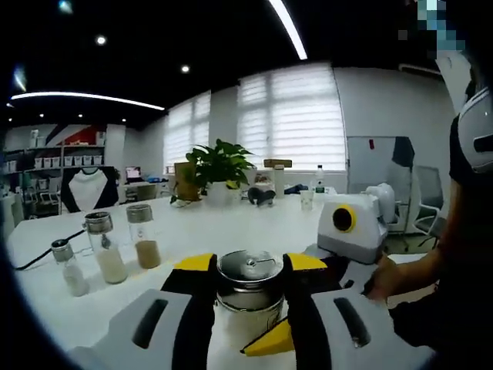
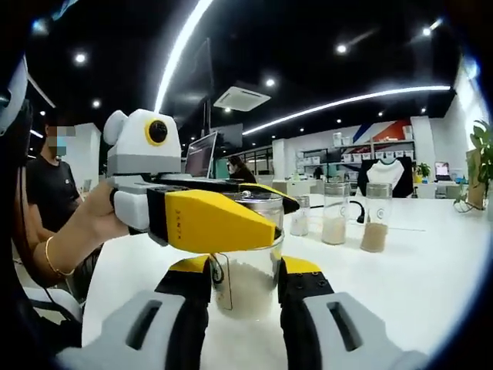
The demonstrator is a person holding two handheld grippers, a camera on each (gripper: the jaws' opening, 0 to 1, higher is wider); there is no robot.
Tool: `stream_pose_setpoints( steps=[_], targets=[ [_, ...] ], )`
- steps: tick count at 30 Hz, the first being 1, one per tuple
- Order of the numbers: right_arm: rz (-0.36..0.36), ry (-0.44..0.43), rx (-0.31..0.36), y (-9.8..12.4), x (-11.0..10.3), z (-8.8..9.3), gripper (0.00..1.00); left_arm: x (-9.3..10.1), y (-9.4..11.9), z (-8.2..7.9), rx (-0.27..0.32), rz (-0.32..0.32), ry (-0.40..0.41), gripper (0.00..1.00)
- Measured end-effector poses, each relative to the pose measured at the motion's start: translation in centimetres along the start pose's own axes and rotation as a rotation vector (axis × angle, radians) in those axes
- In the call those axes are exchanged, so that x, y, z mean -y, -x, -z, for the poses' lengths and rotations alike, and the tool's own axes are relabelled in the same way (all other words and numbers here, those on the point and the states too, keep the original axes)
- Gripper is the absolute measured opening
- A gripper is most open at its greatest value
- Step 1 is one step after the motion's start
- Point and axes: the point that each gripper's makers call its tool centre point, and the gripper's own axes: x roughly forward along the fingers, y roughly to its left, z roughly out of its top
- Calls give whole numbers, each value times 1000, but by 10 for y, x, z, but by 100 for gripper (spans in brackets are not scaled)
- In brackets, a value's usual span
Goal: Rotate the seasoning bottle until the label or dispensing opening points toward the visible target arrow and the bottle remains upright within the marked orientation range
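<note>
The seasoning bottle (image 1: pixel 248 297) is a glass jar with a shiny metal lid and white grains inside, standing upright on the white table (image 1: pixel 192 227). My left gripper (image 1: pixel 248 266) has its black, yellow-tipped jaws pressed against both sides of the bottle near the lid. In the right gripper view my right gripper (image 2: pixel 245 271) holds the lower glass body of the bottle (image 2: pixel 246 287) from either side. The left gripper (image 2: pixel 223 222) reaches in from the left there, and its yellow jaw crosses the lid. The right gripper (image 1: pixel 271 338) shows a yellow jaw tip low on the bottle.
Three more seasoning jars (image 1: pixel 108 247) stand in a row to the left, seen again as jars (image 2: pixel 335 212) at the right. A potted plant (image 1: pixel 219 166) sits at the far table edge. A person's hand (image 2: pixel 96 220) holds the left gripper.
</note>
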Motion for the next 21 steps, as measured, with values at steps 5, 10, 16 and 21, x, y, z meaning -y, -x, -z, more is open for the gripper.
stream_pose_setpoints(
  steps=[5, 10, 16, 21],
  targets=[
    [65, 5, -9, 0, 7, 3, 31, -5, -3, 3, -22, -90, -5, 36],
    [94, -7, -1, 1, 12, 4, 31, -12, -2, 3, -16, -240, -5, 41],
    [96, 50, -22, -2, 6, 7, 31, -13, 2, 16, -93, -310, -27, 38],
    [84, 35, -26, -5, 2, 11, 31, -14, 5, 17, -81, -397, -59, 39]
  ],
)
